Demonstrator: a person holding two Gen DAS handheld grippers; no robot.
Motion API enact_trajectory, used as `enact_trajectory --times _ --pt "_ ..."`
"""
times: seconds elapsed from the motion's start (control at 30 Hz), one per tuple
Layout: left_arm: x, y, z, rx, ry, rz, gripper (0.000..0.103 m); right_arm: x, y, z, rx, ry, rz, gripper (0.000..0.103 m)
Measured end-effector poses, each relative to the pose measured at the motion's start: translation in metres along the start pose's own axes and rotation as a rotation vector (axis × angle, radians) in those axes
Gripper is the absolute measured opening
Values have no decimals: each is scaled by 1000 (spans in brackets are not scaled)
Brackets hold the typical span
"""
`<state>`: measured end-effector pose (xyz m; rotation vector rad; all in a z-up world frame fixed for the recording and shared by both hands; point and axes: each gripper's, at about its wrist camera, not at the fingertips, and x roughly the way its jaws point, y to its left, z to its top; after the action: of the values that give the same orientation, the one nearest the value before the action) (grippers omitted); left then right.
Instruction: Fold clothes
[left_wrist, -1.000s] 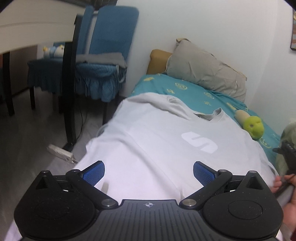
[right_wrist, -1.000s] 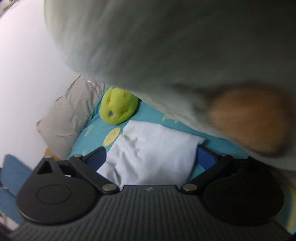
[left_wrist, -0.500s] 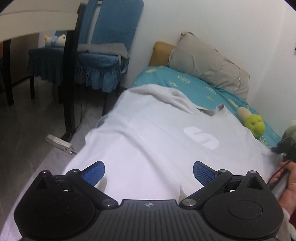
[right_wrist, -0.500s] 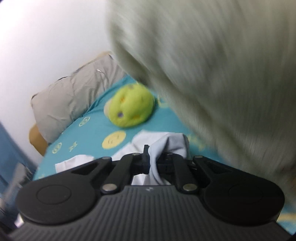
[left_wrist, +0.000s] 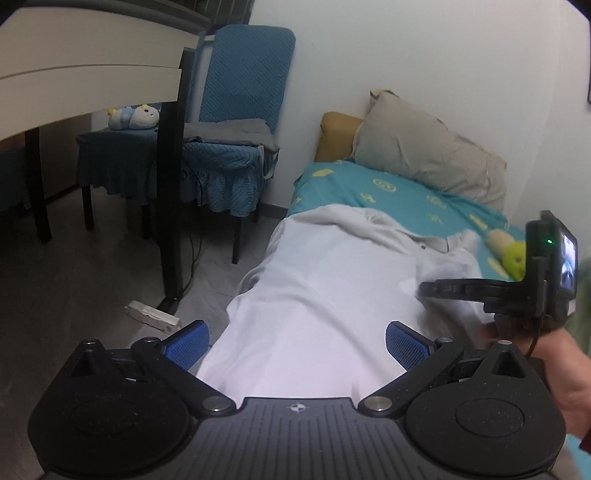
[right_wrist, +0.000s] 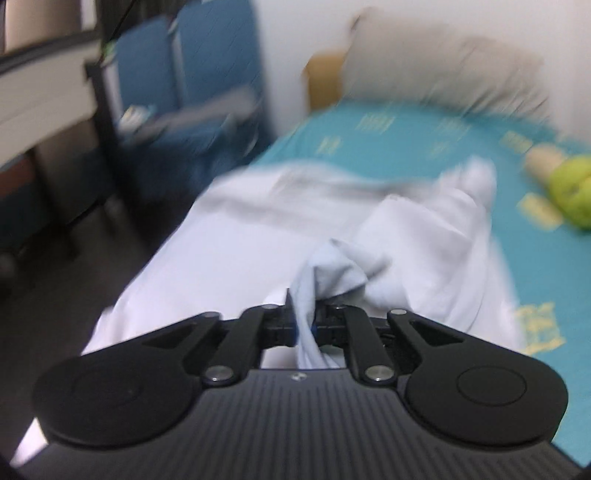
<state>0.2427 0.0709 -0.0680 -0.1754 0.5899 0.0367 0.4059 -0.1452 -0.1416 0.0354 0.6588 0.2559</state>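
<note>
One gripper (right_wrist: 304, 325) pinches white shirt (right_wrist: 236, 258) — other (left_wrist: 297, 339) spread.

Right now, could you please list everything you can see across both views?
T-shirt: one, white, spread over bed.
Bedsheet: one, teal, yellow print.
Pillow: one, grey-beige, against wall.
Plush toy: one, green, right side of bed.
Chairs: two, blue-covered, beside bed.
Small plush: one, pale blue, on chair.
Desk: one, white, left.
Left tongs: open, above shirt.
Right tongs: shut on shirt fabric.
Hand: holding right tongs.
</note>
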Motion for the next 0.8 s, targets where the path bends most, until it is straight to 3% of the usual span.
enact_trajectory --times 0.03,0.07,0.1,0.33,0.6,0.8 --pt "0 -2 0 12 -3 -6 103 -4 0 -2 -12 -3 -5 68" --pt "0 -5 -1 25 -5 -9 103 -12 -3 -3 -14 -19 3 97" --pt "0 -8 -2 38 -8 -12 103 -23 -6 -2 -13 -39 10 102" --pt "-4 -31 -10 101 -29 -43 103 -123 -23 4 35 -168 -3 103" --pt "-39 -51 -20 164 -83 -127 103 -274 -3 -31 121 -265 -87 103" --pt "-58 -65 -24 190 -103 -138 103 -321 5 -63 191 -298 -166 102"
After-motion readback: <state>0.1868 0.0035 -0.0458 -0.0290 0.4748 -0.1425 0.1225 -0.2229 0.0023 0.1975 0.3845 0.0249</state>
